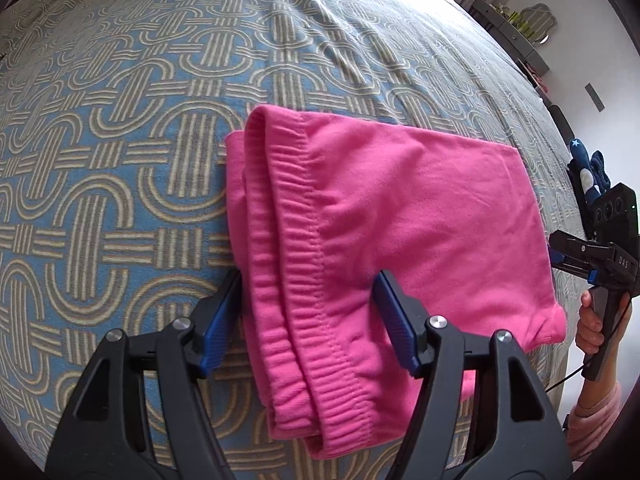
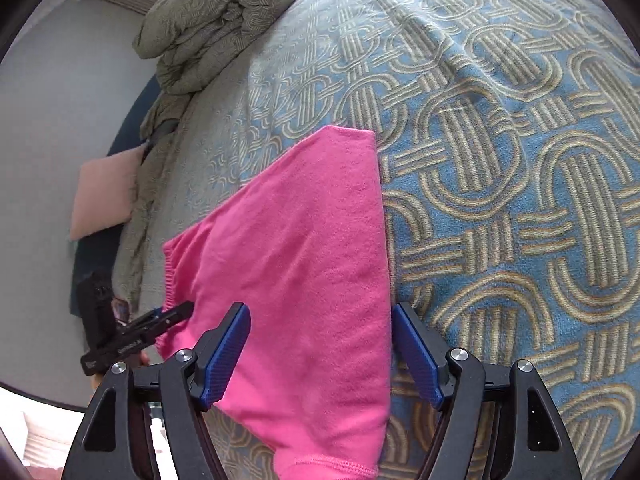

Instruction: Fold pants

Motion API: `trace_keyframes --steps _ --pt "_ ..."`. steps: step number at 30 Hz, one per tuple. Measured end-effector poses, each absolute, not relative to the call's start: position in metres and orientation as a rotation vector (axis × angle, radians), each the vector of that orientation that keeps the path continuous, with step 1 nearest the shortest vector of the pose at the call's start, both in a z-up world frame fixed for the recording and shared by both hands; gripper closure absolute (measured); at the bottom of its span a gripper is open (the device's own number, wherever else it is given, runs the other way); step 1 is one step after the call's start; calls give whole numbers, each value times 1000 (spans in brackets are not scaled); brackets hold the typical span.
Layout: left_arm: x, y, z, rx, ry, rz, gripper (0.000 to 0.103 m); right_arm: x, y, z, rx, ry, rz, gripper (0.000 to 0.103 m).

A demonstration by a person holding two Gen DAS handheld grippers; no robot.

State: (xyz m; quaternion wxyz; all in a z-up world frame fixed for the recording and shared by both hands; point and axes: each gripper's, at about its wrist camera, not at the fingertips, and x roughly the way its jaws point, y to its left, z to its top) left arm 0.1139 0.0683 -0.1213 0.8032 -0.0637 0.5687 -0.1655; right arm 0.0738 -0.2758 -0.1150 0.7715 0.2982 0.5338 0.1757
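The pink pants [image 1: 392, 216] lie folded into a compact rectangle on the patterned bedspread [image 1: 120, 120], the elastic waistband on the left side of the stack. My left gripper [image 1: 308, 312] is open, its blue pads straddling the waistband end just above the fabric, holding nothing. My right gripper [image 2: 320, 348] is open over the opposite folded end of the pants [image 2: 304, 240], pads on either side of the edge, holding nothing. The right gripper also shows at the right edge of the left wrist view [image 1: 560, 256], and the left one at the lower left of the right wrist view [image 2: 176, 312].
A bundled grey-green duvet [image 2: 216, 20] lies at the far end of the bed. A pink cushion [image 2: 104, 196] sits on the floor beside the bed. A dark blue soft toy [image 1: 588, 172] and a shelf [image 1: 516, 28] stand past the bed's right edge.
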Motion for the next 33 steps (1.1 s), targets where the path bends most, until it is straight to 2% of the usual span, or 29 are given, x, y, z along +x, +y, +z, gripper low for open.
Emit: trace_keyframes --steps 9,12,13,14,15,16,27,33 --pt "117 60 -122 -86 1201 -365 38 93 -275 -123 676 1118 547 24" --pt "118 63 -119 -112 1193 -380 52 106 -277 -127 743 1122 591 25" --pt "118 63 -117 -119 1185 -378 60 104 -276 -125 726 1130 589 30" --pt "117 62 -115 -111 1173 -367 67 104 -272 -122 676 1135 577 52" --pt "114 60 -112 -96 1158 -358 70 105 -265 -119 603 1141 552 72" --pt "112 57 -109 -76 1141 -354 77 105 -258 -118 549 1153 522 89" --pt "101 51 -92 -74 1078 -324 81 88 -247 -71 535 1033 531 91" --pt "95 23 -69 -55 1051 -386 81 75 -268 -41 516 965 511 91"
